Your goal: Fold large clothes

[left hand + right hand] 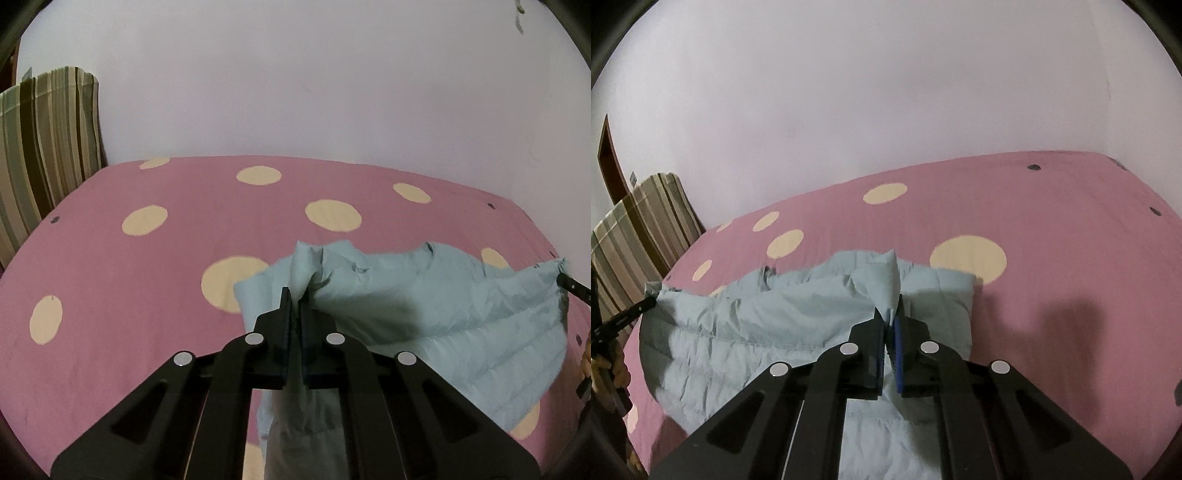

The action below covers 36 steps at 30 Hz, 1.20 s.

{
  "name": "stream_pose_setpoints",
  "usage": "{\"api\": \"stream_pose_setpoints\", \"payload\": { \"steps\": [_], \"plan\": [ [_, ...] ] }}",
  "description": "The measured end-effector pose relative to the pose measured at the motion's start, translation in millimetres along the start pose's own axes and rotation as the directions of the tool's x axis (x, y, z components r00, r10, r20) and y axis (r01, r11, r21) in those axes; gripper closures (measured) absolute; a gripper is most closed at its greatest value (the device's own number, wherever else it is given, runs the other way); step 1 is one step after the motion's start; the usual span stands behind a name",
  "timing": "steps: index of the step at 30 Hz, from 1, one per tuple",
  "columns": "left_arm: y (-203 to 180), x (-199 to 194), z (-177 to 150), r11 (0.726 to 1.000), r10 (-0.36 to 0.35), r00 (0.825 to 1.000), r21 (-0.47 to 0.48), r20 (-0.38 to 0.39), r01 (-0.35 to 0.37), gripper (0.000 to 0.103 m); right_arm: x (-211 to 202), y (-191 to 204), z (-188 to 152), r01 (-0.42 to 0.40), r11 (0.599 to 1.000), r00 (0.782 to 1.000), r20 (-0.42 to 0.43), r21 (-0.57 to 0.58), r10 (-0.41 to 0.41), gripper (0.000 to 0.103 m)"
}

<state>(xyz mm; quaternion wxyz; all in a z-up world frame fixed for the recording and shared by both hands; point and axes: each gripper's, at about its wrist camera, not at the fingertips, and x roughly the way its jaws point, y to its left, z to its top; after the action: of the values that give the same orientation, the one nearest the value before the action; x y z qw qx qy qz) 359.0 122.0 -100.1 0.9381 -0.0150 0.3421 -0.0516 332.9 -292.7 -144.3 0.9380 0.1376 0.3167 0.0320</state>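
Note:
A pale blue quilted garment [443, 314] hangs stretched between both grippers above a pink bed with cream dots [147, 277]. My left gripper [294, 295] is shut on one corner of the garment, and cloth bunches out past its tips. My right gripper [891, 314] is shut on the other corner of the same garment [757, 332]. The right gripper's tip shows at the far right of the left wrist view [570, 286], and the left gripper's tip at the far left of the right wrist view [631, 312]. The garment's lower part sags toward the bed.
A striped cushion [44, 147] leans against the white wall at the bed's left end; it also shows in the right wrist view [639, 236]. The white wall [295, 92] runs along the bed's far side. A brown door frame [609, 162] stands at the left.

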Motion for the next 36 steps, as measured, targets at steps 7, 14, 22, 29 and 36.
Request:
{"api": "stream_pose_setpoints", "payload": {
  "steps": [7,14,22,29,36],
  "plan": [
    [-7,47,45,0.996,0.091,0.996,0.023,-0.007,-0.091,0.099,50,1,42,0.038,0.999,0.999,-0.004,-0.002,-0.038,0.1],
    [-8,116,56,0.982,0.191,0.977,0.027,-0.1,-0.189,0.099,115,-2,58,0.081,0.997,0.994,-0.071,-0.004,-0.081,0.1],
    [-5,171,32,0.969,0.247,0.945,0.021,-0.216,-0.248,0.1,171,-16,37,0.135,0.991,0.973,-0.188,-0.013,-0.135,0.1],
    [1,201,12,0.959,0.278,0.924,0.022,-0.264,-0.282,0.099,198,-23,21,0.152,0.988,0.957,-0.249,-0.011,-0.15,0.099],
    [-1,210,4,0.952,0.301,0.921,0.03,-0.248,-0.304,0.099,207,-21,16,0.164,0.986,0.954,-0.25,-0.027,-0.165,0.099]
  ]
}}
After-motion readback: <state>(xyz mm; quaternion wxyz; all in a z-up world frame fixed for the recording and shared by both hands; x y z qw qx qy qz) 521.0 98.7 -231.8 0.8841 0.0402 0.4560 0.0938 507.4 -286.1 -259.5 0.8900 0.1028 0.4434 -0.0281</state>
